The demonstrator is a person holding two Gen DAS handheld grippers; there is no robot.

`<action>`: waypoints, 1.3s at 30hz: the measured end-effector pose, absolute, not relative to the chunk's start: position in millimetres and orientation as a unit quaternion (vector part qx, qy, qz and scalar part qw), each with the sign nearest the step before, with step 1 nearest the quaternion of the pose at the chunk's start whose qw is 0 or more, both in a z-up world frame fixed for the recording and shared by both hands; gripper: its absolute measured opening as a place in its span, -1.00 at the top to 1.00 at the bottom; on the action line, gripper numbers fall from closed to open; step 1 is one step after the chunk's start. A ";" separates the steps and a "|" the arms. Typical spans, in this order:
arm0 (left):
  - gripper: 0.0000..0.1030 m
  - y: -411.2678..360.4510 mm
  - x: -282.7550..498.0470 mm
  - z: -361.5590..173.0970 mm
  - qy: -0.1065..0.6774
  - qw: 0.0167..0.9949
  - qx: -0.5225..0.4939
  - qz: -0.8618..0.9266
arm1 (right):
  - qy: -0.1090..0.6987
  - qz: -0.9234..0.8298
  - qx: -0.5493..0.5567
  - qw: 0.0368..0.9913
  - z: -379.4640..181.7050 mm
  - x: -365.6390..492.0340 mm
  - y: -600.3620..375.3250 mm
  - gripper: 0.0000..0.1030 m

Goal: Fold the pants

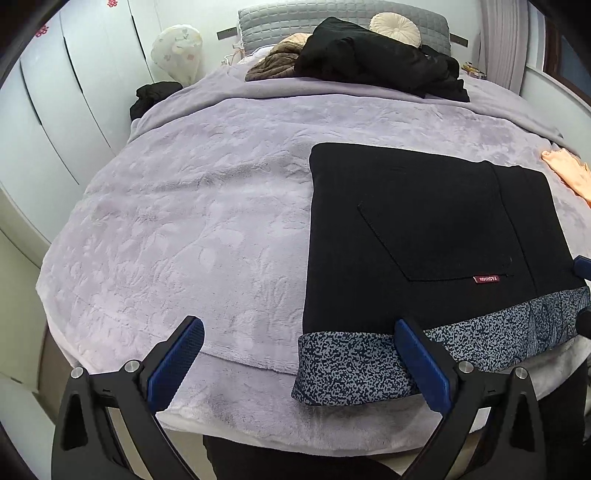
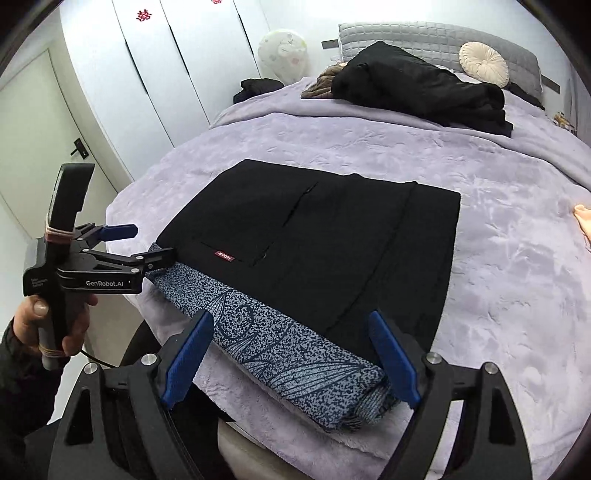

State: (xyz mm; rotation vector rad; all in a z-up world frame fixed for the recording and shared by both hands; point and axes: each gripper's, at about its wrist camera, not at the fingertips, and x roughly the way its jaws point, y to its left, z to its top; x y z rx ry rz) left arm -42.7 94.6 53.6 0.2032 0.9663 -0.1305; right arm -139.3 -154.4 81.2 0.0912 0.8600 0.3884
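Black pants (image 1: 424, 229) lie folded flat on the lilac bed cover, with a speckled blue-grey waistband (image 1: 369, 362) at the near bed edge and a small red label by the back pocket. They also show in the right wrist view (image 2: 332, 236). My left gripper (image 1: 299, 343) is open at the waistband's left end, its right finger over the band; it also shows from the side in the right wrist view (image 2: 147, 243). My right gripper (image 2: 291, 339) is open and straddles the waistband's (image 2: 280, 347) right end.
A heap of black and brown clothes (image 1: 369, 62) lies at the far end by the grey headboard and a round cushion (image 1: 395, 27). A peach garment (image 1: 569, 173) lies at the right. White wardrobe doors (image 2: 147, 74) stand to the left of the bed (image 1: 184, 221).
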 end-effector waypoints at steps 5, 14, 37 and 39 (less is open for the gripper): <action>-1.00 88.5 -45.8 64.7 0.456 0.880 0.115 -0.066 | 0.415 0.157 0.068 0.894 89.8 -138.7 -179.1 -0.72; -1.00 56.8 -2.7 71.7 0.461 0.877 0.104 -0.090 | 0.362 0.155 0.020 0.919 117.7 -73.8 -156.9 -0.72; -1.00 109.5 32.7 69.4 0.490 0.869 0.023 -0.065 | 0.443 0.152 0.062 0.881 84.0 -47.8 -165.4 -0.76; -1.00 110.0 9.6 72.0 0.483 0.871 0.026 -0.088 | 0.432 0.152 0.053 0.887 88.9 -64.6 -166.3 -0.76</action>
